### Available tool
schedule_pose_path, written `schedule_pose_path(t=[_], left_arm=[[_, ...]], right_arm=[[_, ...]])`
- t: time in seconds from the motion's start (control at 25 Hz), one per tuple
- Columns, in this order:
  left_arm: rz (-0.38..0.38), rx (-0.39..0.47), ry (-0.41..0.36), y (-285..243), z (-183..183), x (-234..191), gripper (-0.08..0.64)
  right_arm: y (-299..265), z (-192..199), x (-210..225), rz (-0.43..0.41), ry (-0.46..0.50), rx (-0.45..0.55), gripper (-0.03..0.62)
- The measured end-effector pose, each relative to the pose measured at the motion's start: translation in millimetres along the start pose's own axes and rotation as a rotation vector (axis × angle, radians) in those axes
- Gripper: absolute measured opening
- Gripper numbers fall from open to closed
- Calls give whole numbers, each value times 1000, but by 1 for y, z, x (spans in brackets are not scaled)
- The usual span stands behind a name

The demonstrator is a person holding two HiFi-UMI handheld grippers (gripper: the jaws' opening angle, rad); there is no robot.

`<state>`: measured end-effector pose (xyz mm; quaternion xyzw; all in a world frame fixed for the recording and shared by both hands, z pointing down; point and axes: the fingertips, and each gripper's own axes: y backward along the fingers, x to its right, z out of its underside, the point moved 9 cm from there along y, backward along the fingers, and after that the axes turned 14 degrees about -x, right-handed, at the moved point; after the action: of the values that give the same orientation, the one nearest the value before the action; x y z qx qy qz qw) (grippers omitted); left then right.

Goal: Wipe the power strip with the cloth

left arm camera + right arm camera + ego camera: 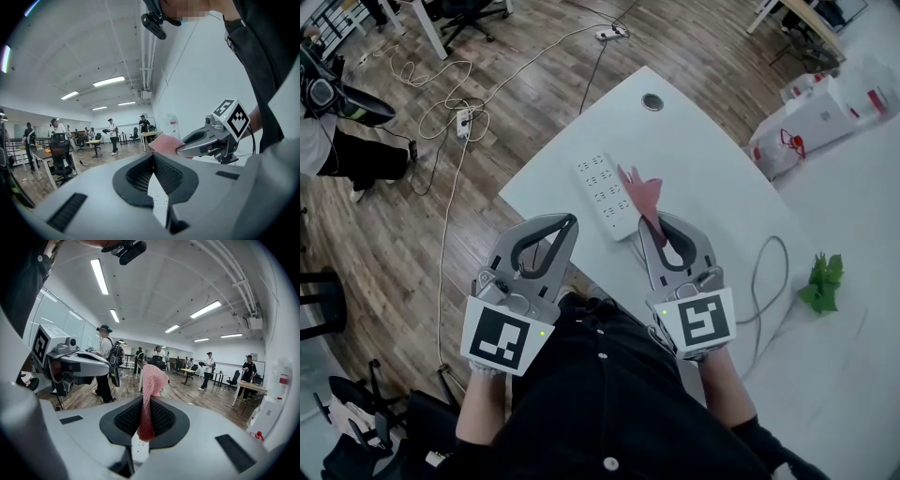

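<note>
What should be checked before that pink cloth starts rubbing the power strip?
1. Pink cloth clamped in the right gripper: ok, it is pinched between the jaws.
2. Left gripper free to help: ok, its jaws are together on nothing.
3. Power strip lying flat with its sockets up on the white table: ok.
4. Cloth touching the strip: cannot tell; they only overlap in the head view.
5. Strip unplugged: cannot tell; a grey cable loops on the table, but where it leads does not show.
</note>
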<state>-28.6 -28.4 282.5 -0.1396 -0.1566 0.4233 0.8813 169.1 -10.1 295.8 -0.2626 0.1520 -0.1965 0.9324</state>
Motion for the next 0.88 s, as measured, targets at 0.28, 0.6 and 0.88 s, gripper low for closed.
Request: schedule_pose_path(t=[0.28,0.6,0.88], left_arm=[[2,8,-3,0,1,-3,14],[4,5,7,-1,0,-1,14],[1,1,3,1,2,0,14]], right_arm=[[-1,0,-4,-6,13,-16,54],[1,0,-2,-4,11,-21,54],[1,1,-4,-6,15,-24,54]])
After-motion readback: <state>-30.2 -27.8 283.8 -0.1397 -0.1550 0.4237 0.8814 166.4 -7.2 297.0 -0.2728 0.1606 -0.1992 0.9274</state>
